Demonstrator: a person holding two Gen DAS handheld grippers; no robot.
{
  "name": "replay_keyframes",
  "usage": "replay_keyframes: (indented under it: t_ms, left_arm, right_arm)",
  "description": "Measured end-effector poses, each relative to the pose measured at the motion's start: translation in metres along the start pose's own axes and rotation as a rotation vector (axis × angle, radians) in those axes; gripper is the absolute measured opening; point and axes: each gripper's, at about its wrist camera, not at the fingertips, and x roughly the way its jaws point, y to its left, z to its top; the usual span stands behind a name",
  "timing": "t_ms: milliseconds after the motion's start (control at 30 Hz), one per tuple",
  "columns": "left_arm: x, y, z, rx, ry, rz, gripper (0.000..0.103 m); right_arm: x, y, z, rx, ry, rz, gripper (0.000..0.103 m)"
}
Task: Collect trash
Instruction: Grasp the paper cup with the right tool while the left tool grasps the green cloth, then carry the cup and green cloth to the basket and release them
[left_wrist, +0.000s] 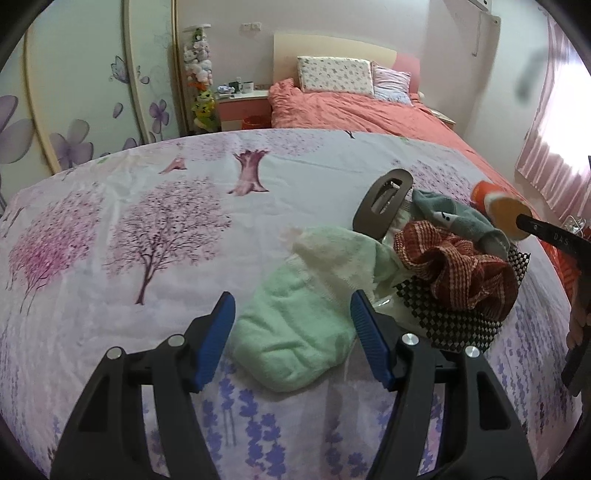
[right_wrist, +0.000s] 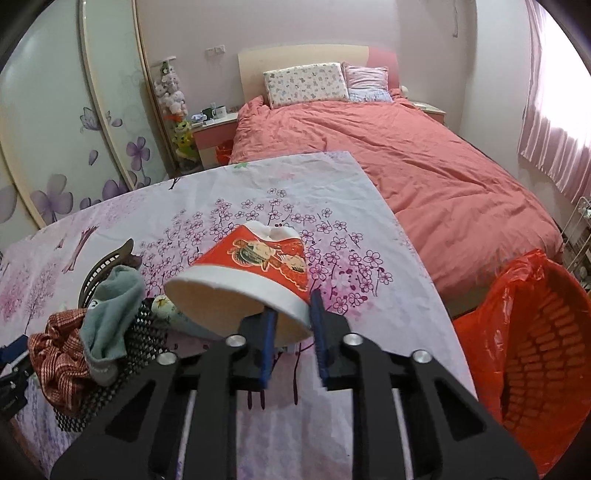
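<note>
Right gripper (right_wrist: 291, 328) fingers clamp the rim of a red paper cup (right_wrist: 255, 273), centre frame, above the floral-covered table (right_wrist: 332, 192). Left gripper (left_wrist: 291, 332) fingers stand apart over a green towel (left_wrist: 295, 328). Red-lined trash basket (right_wrist: 546, 350) sits lower right.

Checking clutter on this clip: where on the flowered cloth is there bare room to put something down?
Free: the wide tree-printed stretch of the flowered cloth left of the green towel, and the blossom-printed corner beyond the paper cup, toward the pink bed. Crowded: the heap of red checked cloth, grey sock and black mesh mat.
</note>
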Motion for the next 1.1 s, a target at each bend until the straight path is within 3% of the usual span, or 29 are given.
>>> replay_keyframes:
  t_ms: [67, 333, 467, 567, 667, 1100]
  left_arm:
    - [0.004, -0.001, 0.0, 0.003, 0.015, -0.001, 0.058]
    - [0.009, 0.009, -0.005, -0.039, 0.037, -0.01, 0.049]
    - [0.007, 0.012, -0.005, -0.039, 0.038, 0.013, 0.015]
    - [0.004, 0.018, -0.006, -0.063, 0.037, -0.009, 0.006]
    - [0.0, 0.018, -0.007, -0.066, 0.03, -0.016, 0.005]
    - [-0.071, 0.01, 0.024, -0.073, -0.141, -0.01, 0.004]
  right_arm:
    - [-0.001, 0.001, -0.002, -0.001, 0.0, 0.004, 0.006]
    - [-0.012, 0.001, -0.008, 0.024, -0.013, 0.023, 0.004]
    - [-0.022, 0.002, -0.008, 0.024, -0.026, 0.028, 0.003]
    - [-0.027, 0.001, -0.007, 0.022, -0.038, 0.023, 0.003]
    - [-0.032, 0.0, -0.008, 0.02, -0.042, 0.02, 0.003]
    - [-0.075, -0.007, -0.005, 0.014, -0.11, 0.011, 0.003]
